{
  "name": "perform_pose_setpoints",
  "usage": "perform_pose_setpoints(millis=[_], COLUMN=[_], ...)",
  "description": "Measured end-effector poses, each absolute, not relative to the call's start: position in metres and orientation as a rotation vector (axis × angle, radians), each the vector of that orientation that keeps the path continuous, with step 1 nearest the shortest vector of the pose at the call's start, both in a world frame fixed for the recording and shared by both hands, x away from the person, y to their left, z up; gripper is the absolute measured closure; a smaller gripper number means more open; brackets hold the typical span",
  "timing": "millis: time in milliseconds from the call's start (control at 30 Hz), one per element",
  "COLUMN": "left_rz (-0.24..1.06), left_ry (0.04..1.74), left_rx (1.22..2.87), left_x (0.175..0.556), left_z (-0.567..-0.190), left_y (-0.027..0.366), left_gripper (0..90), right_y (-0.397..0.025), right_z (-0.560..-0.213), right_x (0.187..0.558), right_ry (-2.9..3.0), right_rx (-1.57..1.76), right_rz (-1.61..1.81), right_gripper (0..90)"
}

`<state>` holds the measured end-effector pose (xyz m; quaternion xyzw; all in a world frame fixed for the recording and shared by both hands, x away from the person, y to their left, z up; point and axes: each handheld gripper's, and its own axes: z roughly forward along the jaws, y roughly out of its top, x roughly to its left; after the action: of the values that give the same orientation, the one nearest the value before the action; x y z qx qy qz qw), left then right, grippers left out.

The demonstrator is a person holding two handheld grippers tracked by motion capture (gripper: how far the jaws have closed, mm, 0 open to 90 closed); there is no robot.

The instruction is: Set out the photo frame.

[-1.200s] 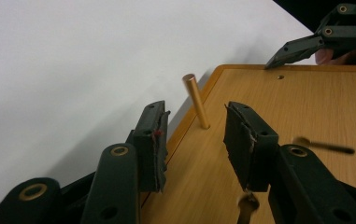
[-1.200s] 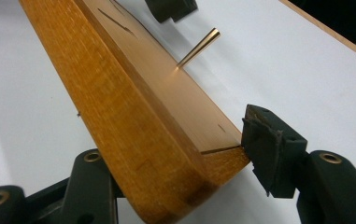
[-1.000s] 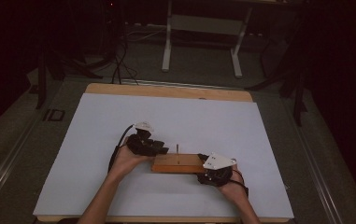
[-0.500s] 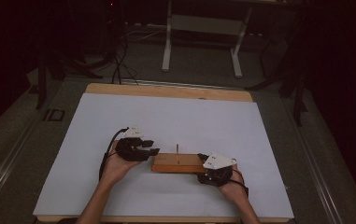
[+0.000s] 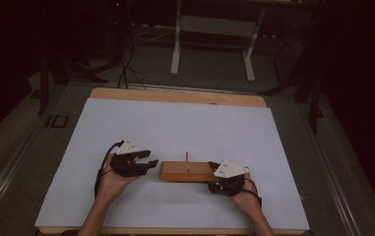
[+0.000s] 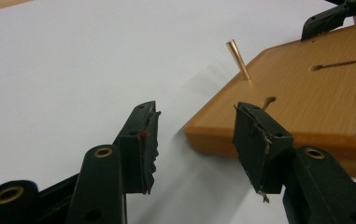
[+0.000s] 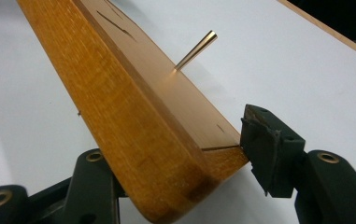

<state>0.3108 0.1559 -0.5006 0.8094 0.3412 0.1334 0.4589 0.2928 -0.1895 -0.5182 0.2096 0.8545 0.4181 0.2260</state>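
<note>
Currently the right gripper (image 5: 228, 181) is clamping the wooden board (image 5: 187, 171) at its 3 o'clock end; the left gripper (image 5: 145, 163), jaws gaping, is hovering at 9 o'clock, nothing grasped yet.

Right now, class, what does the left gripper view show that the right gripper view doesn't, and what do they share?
Left gripper view alone: the left tool open just off the wooden block's end, gripping nothing, and a small hole beside the peg. Right gripper view alone: the right tool holding the block's other end between its jaws. Both: the block, its brass peg and the white table.
</note>
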Motion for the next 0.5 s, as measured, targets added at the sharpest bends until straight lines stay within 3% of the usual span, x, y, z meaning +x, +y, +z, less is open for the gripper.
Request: perform_pose_setpoints(millis=[500], left_rz=[0.306], left_ry=[0.835], left_rx=[2.064], left_x=[0.293], left_z=[-0.517], left_y=[0.155], left_gripper=[49.1], right_y=[-0.19], right_z=[-0.517], right_x=[0.294], right_ry=[2.361], right_rx=[0.583], right_rz=[1.156], right_gripper=[43.8])
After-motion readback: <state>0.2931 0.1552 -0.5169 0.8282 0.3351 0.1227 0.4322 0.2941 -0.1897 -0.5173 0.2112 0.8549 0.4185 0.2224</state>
